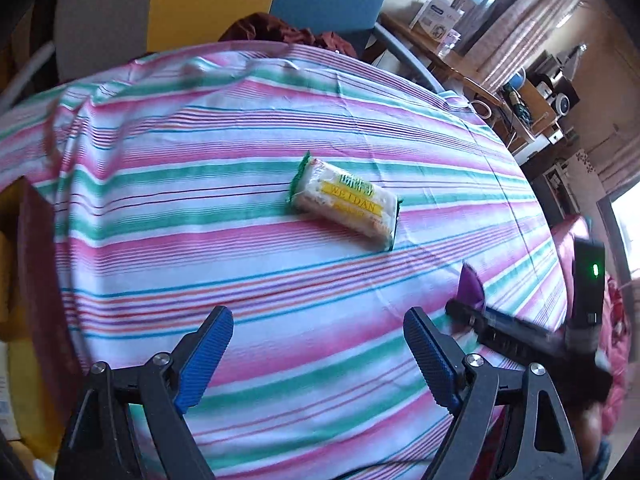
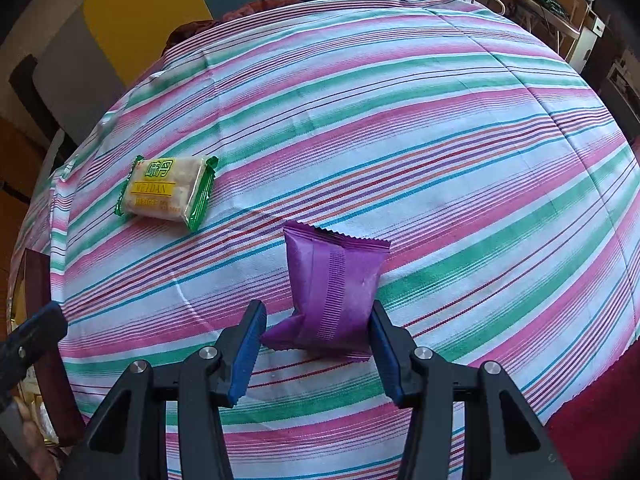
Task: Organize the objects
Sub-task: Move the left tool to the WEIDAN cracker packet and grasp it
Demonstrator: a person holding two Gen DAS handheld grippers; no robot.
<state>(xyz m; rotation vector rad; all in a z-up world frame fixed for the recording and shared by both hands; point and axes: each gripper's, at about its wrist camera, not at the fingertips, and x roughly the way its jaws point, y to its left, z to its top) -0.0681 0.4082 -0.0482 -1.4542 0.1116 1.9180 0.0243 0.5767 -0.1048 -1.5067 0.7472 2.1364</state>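
A purple snack packet [image 2: 332, 288] stands upright between the blue pads of my right gripper [image 2: 317, 308], which is shut on its lower part just above the striped tablecloth [image 2: 480, 160]. A white packet with green ends and a yellow label [image 2: 168, 192] lies flat to the upper left. In the left wrist view that packet [image 1: 344, 200] lies ahead of my left gripper [image 1: 318, 314], which is open wide above the cloth with nothing between its pads. The purple packet [image 1: 472, 284] shows at the right in that view.
A dark red box [image 1: 40, 280] stands at the table's left edge. Yellow, grey and blue chair backs [image 1: 208, 0] rise behind the table. Shelves with clutter [image 1: 540, 92] fill the far right. A finger of the left gripper [image 2: 36, 332] shows at the left of the right wrist view.
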